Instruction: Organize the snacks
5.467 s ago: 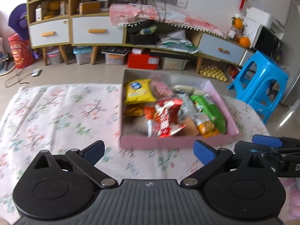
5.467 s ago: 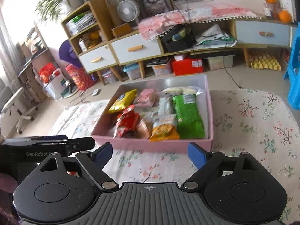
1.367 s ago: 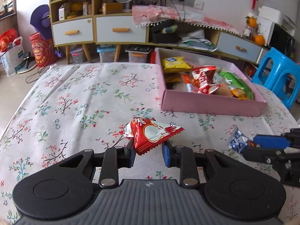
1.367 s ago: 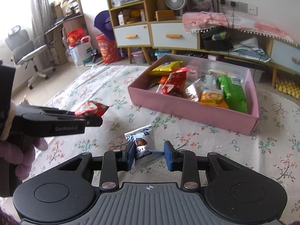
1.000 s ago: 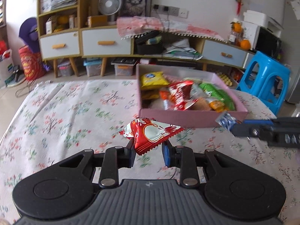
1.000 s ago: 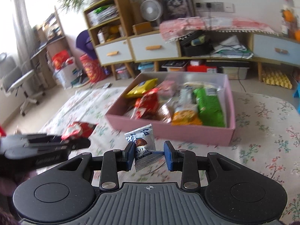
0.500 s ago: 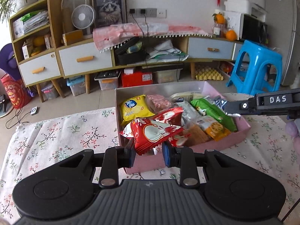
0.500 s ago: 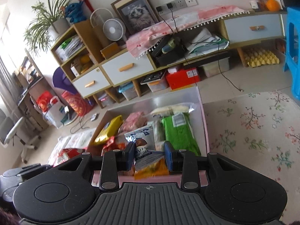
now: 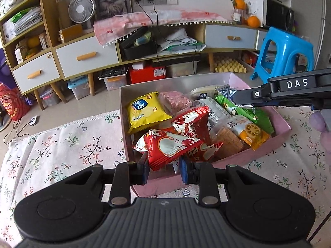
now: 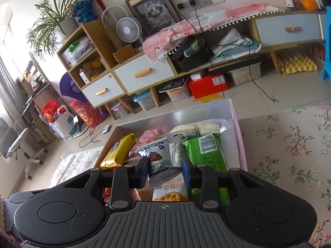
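A pink box [image 9: 277, 142] sits on a floral tablecloth [image 9: 62, 144], crowded with snacks: a yellow bag [image 9: 144, 111], a green packet [image 9: 244, 111], an orange biscuit pack [image 9: 248, 132], and a red packet. Over its near edge, the left gripper [image 9: 163, 170] is clamped on a red-and-white snack packet [image 9: 169, 146]. Over the box, the right gripper [image 10: 165, 172] is clamped on a silver chocolate packet [image 10: 157, 157].

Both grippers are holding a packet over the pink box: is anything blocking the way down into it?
No lid or barrier shows. The left gripper grips a red-and-white foil packet, the right gripper a silver chocolate sachet, both above the open pink cardboard box. Only packets already piled inside lie beneath, like the yellow biscuit bag.
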### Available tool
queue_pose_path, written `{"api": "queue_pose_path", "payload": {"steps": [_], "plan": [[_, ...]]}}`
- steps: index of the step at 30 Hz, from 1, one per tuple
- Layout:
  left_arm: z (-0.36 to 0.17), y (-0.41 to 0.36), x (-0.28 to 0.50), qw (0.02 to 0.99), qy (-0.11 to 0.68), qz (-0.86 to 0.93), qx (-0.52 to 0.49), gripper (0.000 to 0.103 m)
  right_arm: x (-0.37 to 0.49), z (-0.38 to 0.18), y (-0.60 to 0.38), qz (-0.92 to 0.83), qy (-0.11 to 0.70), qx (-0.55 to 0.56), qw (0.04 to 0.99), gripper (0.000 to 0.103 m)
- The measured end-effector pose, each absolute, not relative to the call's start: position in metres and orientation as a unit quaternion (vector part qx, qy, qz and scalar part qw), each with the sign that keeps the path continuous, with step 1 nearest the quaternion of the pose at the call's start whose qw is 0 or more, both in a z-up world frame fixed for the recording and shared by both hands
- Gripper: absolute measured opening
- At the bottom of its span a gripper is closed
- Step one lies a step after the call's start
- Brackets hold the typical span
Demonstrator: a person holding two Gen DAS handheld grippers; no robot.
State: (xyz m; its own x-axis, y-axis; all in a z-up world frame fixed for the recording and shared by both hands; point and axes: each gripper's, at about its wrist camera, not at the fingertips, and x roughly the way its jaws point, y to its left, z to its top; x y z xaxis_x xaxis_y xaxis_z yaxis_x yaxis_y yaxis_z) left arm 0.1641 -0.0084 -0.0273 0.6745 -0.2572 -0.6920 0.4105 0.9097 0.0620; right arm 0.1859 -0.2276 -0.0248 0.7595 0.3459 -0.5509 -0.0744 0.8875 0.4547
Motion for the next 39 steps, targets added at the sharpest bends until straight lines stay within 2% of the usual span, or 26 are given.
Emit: {"api": "queue_pose_path", "payload": {"steps": [5, 7, 8, 12, 22, 25, 31, 39], "plan": [[-0.026, -0.008, 0.163, 0.912, 0.35, -0.18, 0.116, 0.036, 0.189, -0.028, -0.229, 0.113, 0.33, 0.216, 0.912, 0.041], [-0.026, -0.009, 0.161, 0.914, 0.344, -0.178, 0.123, 0.047, 0.189, -0.029, -0.231, 0.112, 0.331, 0.223, 0.91, 0.049], [-0.025, -0.009, 0.16, 0.915, 0.341, -0.178, 0.123, 0.049, 0.188, -0.029, -0.231, 0.11, 0.331, 0.225, 0.91, 0.052], [-0.023, -0.008, 0.159, 0.917, 0.338, -0.18, 0.116, 0.066, 0.186, -0.026, -0.233, 0.107, 0.334, 0.226, 0.909, 0.054], [-0.014, 0.001, 0.141, 0.919, 0.354, -0.158, 0.072, 0.09, 0.158, -0.006, -0.243, 0.081, 0.335, 0.203, 0.917, 0.076], [-0.01, 0.004, 0.131, 0.918, 0.368, -0.14, 0.051, 0.096, 0.141, -0.001, -0.244, 0.068, 0.342, 0.191, 0.918, 0.078], [-0.001, 0.008, 0.109, 0.908, 0.407, -0.08, 0.059, 0.101, 0.101, 0.008, -0.238, 0.045, 0.362, 0.158, 0.917, 0.083], [0.011, 0.019, 0.074, 0.901, 0.43, -0.049, 0.032, 0.102, 0.061, 0.028, -0.223, 0.018, 0.387, 0.139, 0.911, 0.085]]}}
